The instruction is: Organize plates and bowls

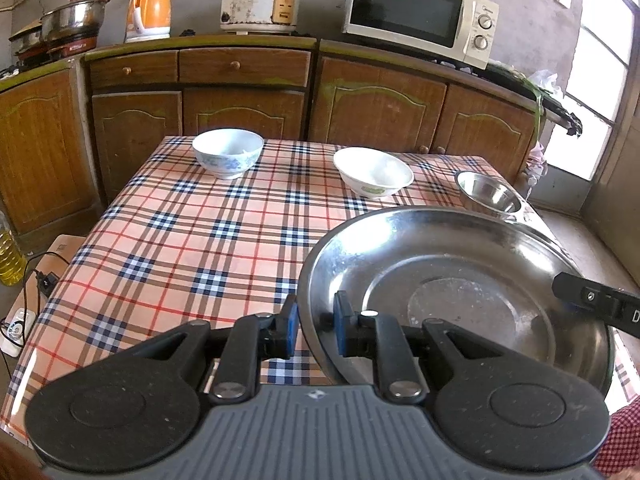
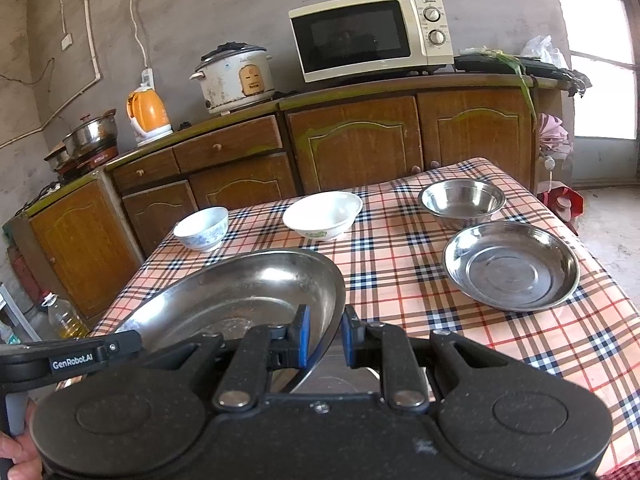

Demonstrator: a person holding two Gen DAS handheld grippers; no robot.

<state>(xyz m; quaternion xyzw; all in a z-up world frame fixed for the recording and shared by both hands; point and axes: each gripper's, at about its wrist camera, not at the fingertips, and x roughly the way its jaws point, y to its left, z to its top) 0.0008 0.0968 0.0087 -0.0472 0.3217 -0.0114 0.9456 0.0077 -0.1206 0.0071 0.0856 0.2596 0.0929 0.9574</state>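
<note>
We hold one large steel plate (image 1: 460, 280) by opposite rims, tilted above the checked bench (image 1: 180, 240); left gripper (image 1: 314, 328) and right gripper (image 2: 326, 334) fingers clamp it; beyond, a second steel plate (image 2: 512, 266), steel bowl (image 2: 462, 200), two ceramic bowls (image 2: 324, 216).

A table (image 2: 400, 280) is covered by a plaid cloth (image 1: 180, 240). On it are set a blue-patterned bowl (image 2: 202, 227), a white bowl (image 2: 323, 215), a steel bowl (image 2: 462, 202) and, just beside that, a steel plate (image 2: 511, 266).
</note>
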